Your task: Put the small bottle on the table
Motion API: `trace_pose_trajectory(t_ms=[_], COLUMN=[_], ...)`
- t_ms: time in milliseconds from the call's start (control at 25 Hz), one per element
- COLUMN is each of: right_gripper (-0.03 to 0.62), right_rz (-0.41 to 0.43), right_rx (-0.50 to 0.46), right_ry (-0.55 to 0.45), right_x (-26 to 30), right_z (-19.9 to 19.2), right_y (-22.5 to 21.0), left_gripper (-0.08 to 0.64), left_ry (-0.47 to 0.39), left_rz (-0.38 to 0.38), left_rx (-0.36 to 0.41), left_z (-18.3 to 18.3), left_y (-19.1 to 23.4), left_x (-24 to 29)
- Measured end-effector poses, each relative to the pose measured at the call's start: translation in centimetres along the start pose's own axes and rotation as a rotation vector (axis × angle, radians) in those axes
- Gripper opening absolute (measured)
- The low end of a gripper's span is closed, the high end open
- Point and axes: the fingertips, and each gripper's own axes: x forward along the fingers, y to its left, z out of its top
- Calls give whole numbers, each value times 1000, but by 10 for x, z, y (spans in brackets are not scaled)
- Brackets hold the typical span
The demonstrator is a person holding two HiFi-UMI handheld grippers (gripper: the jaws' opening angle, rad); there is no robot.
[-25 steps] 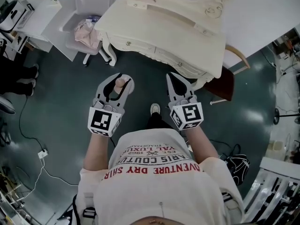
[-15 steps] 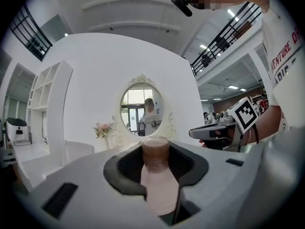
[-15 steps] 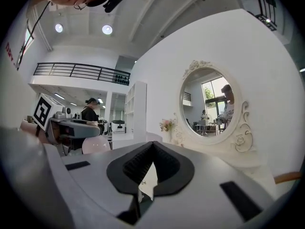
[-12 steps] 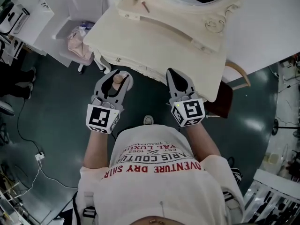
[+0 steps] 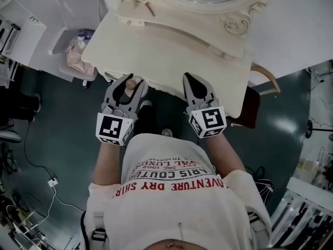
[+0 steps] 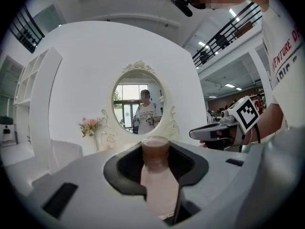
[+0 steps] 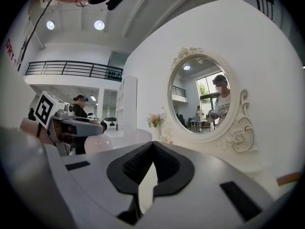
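Note:
The small bottle, pale pink with a brown cap, stands upright between the jaws of my left gripper, which is shut on it. In the left gripper view the bottle's body fills the gap between the dark pads. My right gripper is shut with nothing in it, its tips meeting. Both grippers are held side by side at the front edge of the cream dressing table. The table's oval mirror is straight ahead.
A white chair with pink cloth stands left of the table. A brown chair is at its right end. A small reddish stick and a vase of flowers are on the tabletop. Cables lie on the floor.
The table has come closer: both grippers, earlier over the dark floor, now reach its front edge. The bottle stays held in the left gripper; the right stays shut.

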Motion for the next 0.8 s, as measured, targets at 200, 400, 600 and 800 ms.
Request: trace_pose_trajectory(t_ms=[200, 400, 600, 800], right_gripper=[-2, -2, -2, -1], right_rz=[-67, -154, -208, -270], right_rx=[8, 2, 40, 57], right_ry=[22, 47, 40, 64], right_x=[47, 96, 144, 181], right_z=[-4, -8, -12, -26], right_y=[-25, -49, -63, -82], left_gripper=[138, 138, 138, 138], left_ry=[1, -4, 20, 53], left_rz=[-86, -193, -282, -368], left_rx=[2, 22, 35, 31], left_z=[-4, 0, -22, -53], left_y=[36, 80, 121, 142], left_x=[50, 103, 151, 199])
